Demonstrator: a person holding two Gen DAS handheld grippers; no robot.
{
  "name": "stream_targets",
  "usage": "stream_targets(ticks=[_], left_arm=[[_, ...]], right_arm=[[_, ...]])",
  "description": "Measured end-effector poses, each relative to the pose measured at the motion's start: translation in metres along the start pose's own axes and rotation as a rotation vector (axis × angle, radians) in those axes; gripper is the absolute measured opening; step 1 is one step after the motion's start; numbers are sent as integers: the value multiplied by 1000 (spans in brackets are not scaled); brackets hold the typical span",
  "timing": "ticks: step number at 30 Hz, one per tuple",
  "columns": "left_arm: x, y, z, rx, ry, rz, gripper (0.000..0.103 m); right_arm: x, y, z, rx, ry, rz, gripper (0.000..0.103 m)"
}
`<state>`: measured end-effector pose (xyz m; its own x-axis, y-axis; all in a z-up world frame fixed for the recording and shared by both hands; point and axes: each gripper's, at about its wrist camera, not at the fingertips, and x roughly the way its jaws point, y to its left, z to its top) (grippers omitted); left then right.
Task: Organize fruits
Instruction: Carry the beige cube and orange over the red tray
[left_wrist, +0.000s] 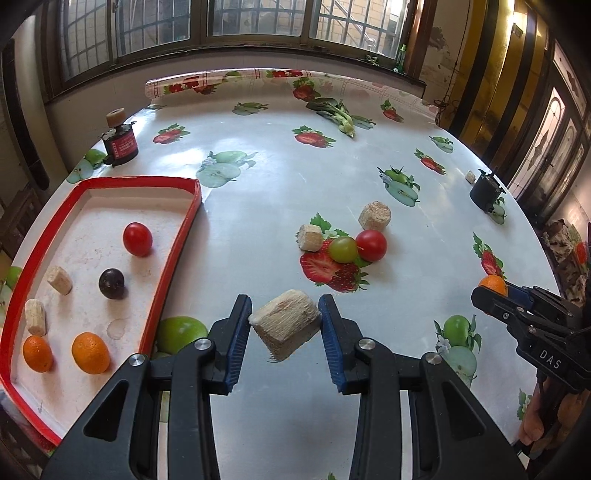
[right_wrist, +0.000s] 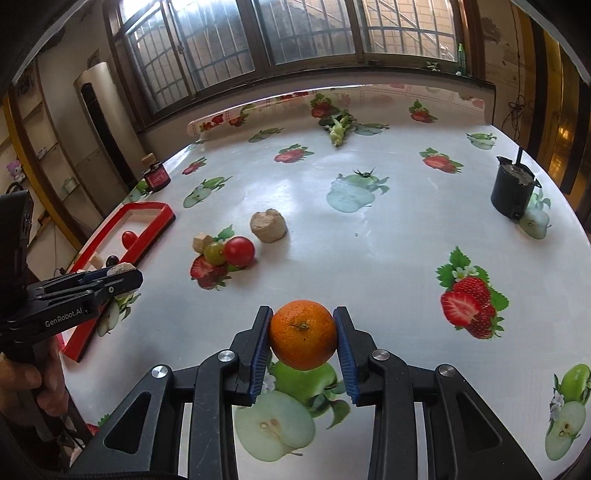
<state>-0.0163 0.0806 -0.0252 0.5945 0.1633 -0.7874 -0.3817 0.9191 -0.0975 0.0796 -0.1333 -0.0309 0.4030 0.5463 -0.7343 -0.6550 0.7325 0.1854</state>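
Blue ribbed pads on the left tongs (left_wrist: 284, 325) press both sides of a pale, fibrous chunk (left_wrist: 285, 324), perhaps cut sugarcane, held tilted and lifted clear of the surface (left_wrist: 295, 184). The right tongs (right_wrist: 303, 338) are likewise closed on a small orange (right_wrist: 303, 339), stem scar facing the camera, also held off the surface.

Left of the left tongs, close by, sits a red-rimmed tray (left_wrist: 177, 251). It already holds a red tomato (left_wrist: 137, 239), a dark round fruit (left_wrist: 112, 283), two oranges (left_wrist: 90, 352) and two pale chunks (left_wrist: 59, 280). From the right tongs the same tray lies well off to the left, beyond the left tongs.

Ahead of both tongs, on the open surface, a loose cluster waits: a green grape (left_wrist: 342, 249) touching a red cherry tomato (left_wrist: 371, 245), a small pale chunk (left_wrist: 310, 237) just to their left, and a larger pale chunk (left_wrist: 375, 215) just behind.

Judging by this layout, the tray is the drop spot, and the left hand is clearly the nearer one: its chunk needs only a short sideways carry over the red rim. The orange has to cross much more of the surface, and the two hands could crowd each other if both arrive together.

Farther away stand a dark jar with a cork (left_wrist: 120, 138), a black pot (left_wrist: 485, 192) and a leafy green vegetable (left_wrist: 338, 114).
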Motion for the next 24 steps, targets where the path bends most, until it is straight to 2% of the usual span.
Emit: stream_targets(ticks=[12, 24], left_arm=[[-23, 38, -15, -71, -25, 49, 35], [-34, 67, -25, -118, -33, 81, 35]], right_arm=[[6, 74, 9, -102, -3, 113, 34], [13, 120, 12, -169, 3, 173, 34]])
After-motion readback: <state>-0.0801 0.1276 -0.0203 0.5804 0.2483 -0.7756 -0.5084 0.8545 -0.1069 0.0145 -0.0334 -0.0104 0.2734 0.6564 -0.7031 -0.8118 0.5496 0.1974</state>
